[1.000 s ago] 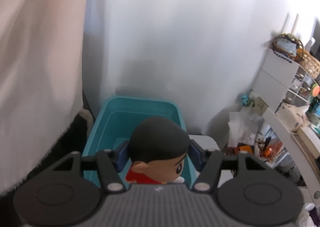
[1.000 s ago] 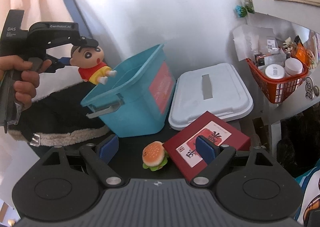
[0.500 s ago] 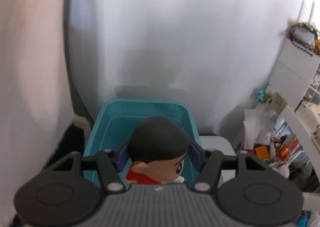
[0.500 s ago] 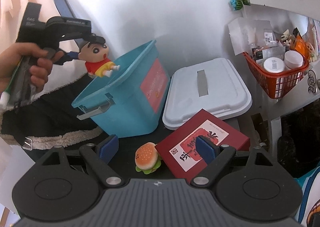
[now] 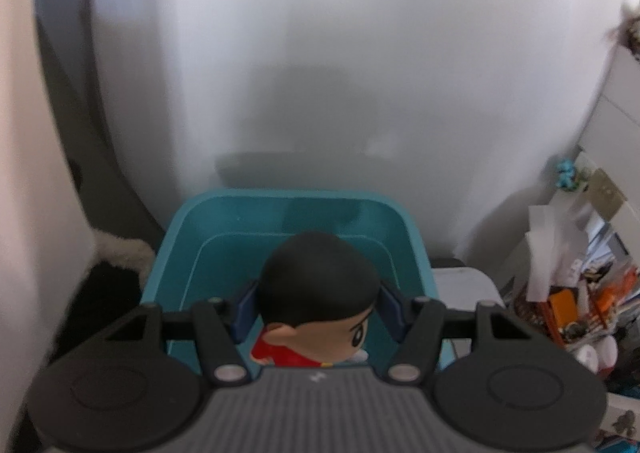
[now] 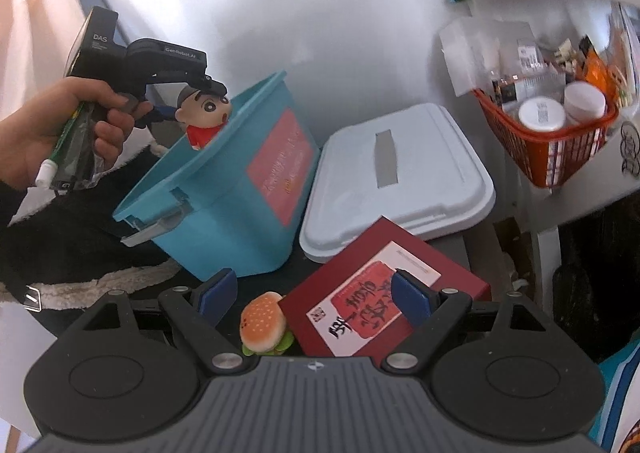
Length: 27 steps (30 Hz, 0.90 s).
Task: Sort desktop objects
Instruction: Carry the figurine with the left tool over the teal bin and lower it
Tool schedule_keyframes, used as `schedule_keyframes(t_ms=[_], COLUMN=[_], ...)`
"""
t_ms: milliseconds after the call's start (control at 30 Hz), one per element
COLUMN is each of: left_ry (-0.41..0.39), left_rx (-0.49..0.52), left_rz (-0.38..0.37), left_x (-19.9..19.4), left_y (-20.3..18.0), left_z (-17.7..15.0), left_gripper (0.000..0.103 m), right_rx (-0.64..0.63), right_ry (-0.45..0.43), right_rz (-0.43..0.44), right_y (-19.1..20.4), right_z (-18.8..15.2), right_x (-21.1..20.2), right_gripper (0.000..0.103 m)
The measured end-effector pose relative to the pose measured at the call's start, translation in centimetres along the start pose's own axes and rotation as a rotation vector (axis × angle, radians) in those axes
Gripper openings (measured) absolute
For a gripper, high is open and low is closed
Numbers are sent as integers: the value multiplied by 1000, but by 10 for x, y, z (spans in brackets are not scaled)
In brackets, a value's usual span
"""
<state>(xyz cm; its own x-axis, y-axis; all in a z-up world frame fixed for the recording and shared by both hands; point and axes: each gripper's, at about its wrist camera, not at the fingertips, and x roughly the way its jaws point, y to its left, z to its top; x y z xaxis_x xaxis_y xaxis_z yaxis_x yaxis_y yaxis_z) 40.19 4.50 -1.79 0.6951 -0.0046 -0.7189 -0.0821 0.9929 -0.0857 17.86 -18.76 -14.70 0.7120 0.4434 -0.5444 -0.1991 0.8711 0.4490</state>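
Against a white wall, the toy figure (image 5: 316,293), clamped by its head in the left gripper (image 5: 318,303), now hangs lower over the teal bin (image 6: 224,193) than before. The right gripper (image 6: 316,299), jaws apart, hovers above burger toy (image 6: 264,327) and red box (image 6: 384,293).

The left gripper (image 5: 318,303) is clamped on something and angled downward; the right gripper (image 6: 316,295) gapes wide, empty.
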Motion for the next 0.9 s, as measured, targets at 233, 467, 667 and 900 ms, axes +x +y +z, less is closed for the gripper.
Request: schedule_keyframes(t_ms=[233, 467, 667, 900], left_ry=[45, 100, 115, 149], left_rx=[12, 8, 8, 5], left_rz=[42, 62, 65, 80], left_x=[32, 55, 64, 70], left_y=[-3, -5, -10, -14], left_z=[10, 11, 10, 6], left_gripper=[65, 65, 65, 65], right_rx=[-6, 20, 34, 45], right_ry=[-3, 13, 12, 9], right_rz=[24, 43, 57, 59], right_y=[-1, -7, -10, -12], right_z=[0, -1, -1, 0], right_x=[3, 10, 10, 9], right_gripper=[88, 88, 88, 88])
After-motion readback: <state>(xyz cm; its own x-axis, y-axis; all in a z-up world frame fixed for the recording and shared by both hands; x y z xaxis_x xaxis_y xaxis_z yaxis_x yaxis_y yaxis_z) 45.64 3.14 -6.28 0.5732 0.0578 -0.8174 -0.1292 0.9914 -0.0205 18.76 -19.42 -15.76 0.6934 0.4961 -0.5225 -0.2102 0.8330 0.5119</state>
